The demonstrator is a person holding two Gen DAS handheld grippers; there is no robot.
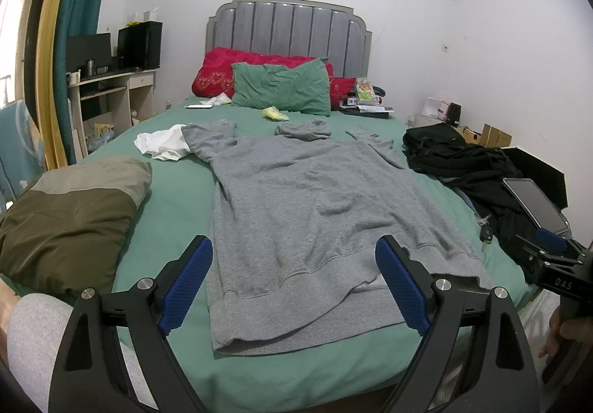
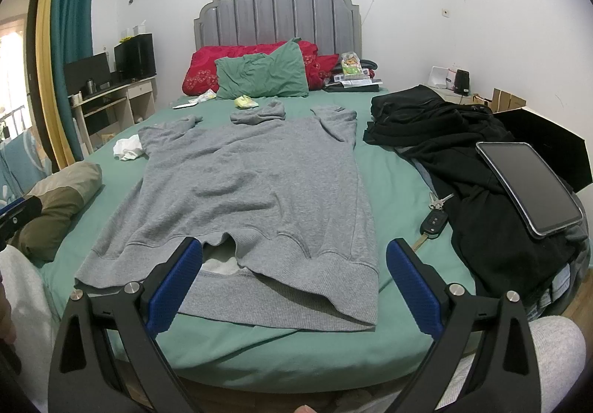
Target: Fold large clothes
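Observation:
A large grey sweatshirt (image 1: 307, 213) lies flat on the green bed sheet (image 1: 178, 198), hem toward me, collar and sleeves toward the headboard. It also shows in the right wrist view (image 2: 252, 190). My left gripper (image 1: 294, 265) is open and empty, hovering above the left part of the hem. My right gripper (image 2: 294, 265) is open and empty above the right part of the hem, where the two hem layers gape apart. The right gripper's body shows at the right edge of the left wrist view (image 1: 556, 265).
A black clothes pile (image 2: 463, 161) with a tablet (image 2: 530, 187) on it lies to the right, car keys (image 2: 431, 218) beside it. An olive cushion (image 1: 70, 213) lies at left, a white garment (image 1: 163, 146) near the left sleeve. Pillows (image 1: 281, 87) and clutter lie by the headboard.

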